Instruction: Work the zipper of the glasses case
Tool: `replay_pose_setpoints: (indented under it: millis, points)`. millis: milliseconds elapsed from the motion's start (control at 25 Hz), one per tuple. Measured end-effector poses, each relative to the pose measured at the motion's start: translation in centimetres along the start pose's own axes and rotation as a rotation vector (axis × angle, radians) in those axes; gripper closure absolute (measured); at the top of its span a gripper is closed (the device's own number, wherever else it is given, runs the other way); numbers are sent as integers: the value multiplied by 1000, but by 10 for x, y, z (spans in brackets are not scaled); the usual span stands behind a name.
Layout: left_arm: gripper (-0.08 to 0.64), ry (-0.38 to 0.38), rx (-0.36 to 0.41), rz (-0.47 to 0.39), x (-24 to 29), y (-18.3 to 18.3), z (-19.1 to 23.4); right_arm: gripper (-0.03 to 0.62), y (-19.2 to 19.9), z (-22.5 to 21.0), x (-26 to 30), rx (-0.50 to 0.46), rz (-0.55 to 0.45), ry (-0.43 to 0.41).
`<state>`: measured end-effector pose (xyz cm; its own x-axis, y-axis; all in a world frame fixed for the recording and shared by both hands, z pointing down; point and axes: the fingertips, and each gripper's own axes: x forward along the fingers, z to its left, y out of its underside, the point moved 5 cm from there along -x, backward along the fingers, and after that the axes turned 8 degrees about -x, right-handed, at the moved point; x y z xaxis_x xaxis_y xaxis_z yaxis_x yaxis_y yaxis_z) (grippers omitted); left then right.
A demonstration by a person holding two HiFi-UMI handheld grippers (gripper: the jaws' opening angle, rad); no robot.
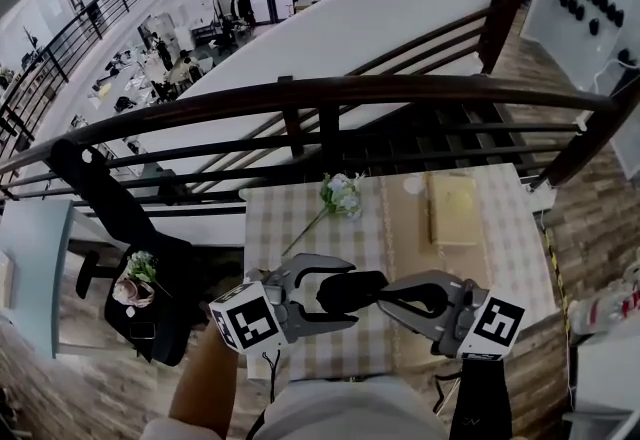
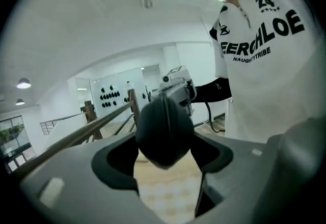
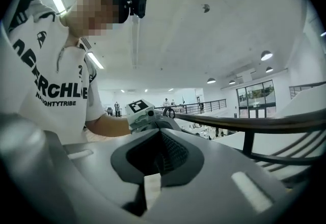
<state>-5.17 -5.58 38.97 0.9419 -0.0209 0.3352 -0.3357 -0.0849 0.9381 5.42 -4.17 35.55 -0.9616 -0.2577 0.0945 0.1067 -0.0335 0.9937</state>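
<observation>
Left gripper (image 1: 338, 294) points rightward, clamping glasses case (image 2: 164, 131) (midair).

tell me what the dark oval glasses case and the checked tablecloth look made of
Dark oval glasses case: likely a moulded shell under matte fabric or leatherette; it keeps its rounded form and shows no shine. Checked tablecloth: woven cloth, probably; flat beige-and-white check without gloss.

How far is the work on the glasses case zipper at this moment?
Done: the glasses case is held above the table, clamped by the left gripper. In hand: the right gripper is shut at the case's end, probably on the zipper pull, too small to see. Left: running the zipper; no opening shows yet.
</observation>
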Motion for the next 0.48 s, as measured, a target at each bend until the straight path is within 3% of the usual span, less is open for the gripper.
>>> replay_pose_setpoints:
  millis: [160, 320, 480]
  points:
    - [224, 28, 20, -33, 8, -9, -6, 563, -11, 3, 11, -27, -52, -16]
    - [221, 24, -18, -72, 5, -8, -6, 563, -2, 2, 3, 11, -47, -5]
    - [215, -2, -35, -69, 8, -1, -6, 563, -17, -3, -9, 74, -195, -8]
